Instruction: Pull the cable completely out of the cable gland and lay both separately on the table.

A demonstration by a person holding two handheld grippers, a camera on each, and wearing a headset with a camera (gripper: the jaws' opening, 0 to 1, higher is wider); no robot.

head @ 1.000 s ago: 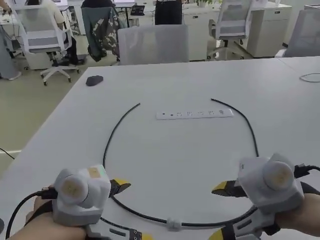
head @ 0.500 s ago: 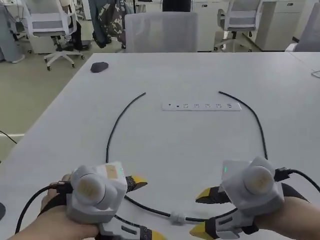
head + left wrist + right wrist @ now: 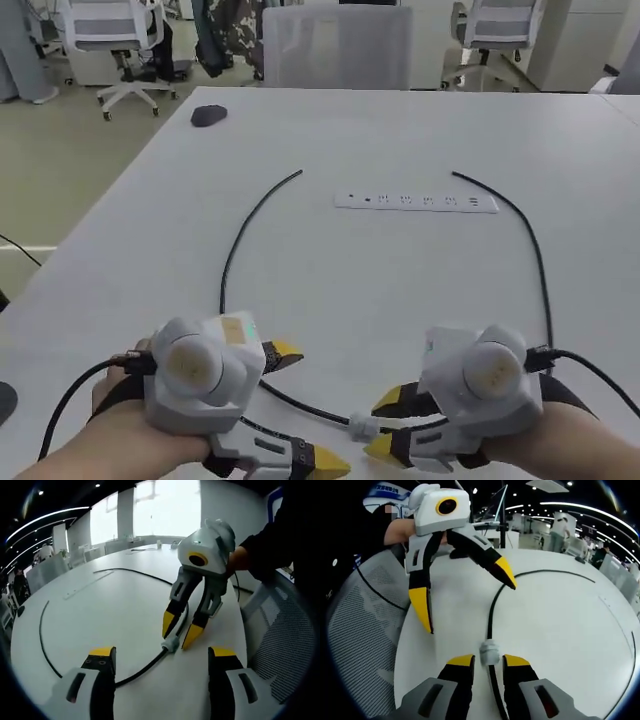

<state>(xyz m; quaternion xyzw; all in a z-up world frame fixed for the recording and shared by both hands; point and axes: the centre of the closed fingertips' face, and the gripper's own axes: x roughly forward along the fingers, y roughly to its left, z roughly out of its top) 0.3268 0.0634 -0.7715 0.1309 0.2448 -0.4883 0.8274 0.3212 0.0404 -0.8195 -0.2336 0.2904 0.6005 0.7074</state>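
The right tongs (image 3: 380, 425) have slid in from 3 o'clock to straddle the cable gland (image 3: 361, 428) on the counter (image 3: 400, 290), half-open and empty, while the left tongs (image 3: 318, 408) gape over the cable (image 3: 232, 250) at 9 o'clock, so both need to clamp next, I reckon.

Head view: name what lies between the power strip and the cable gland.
Bare white table from power strip to cable gland, seen in the head view; the black cable loops around that stretch.

Nothing legible from here — the power strip (image 3: 415, 201) carries small marks, and a blue sign (image 3: 387, 488) shows lettering, both too blurred.
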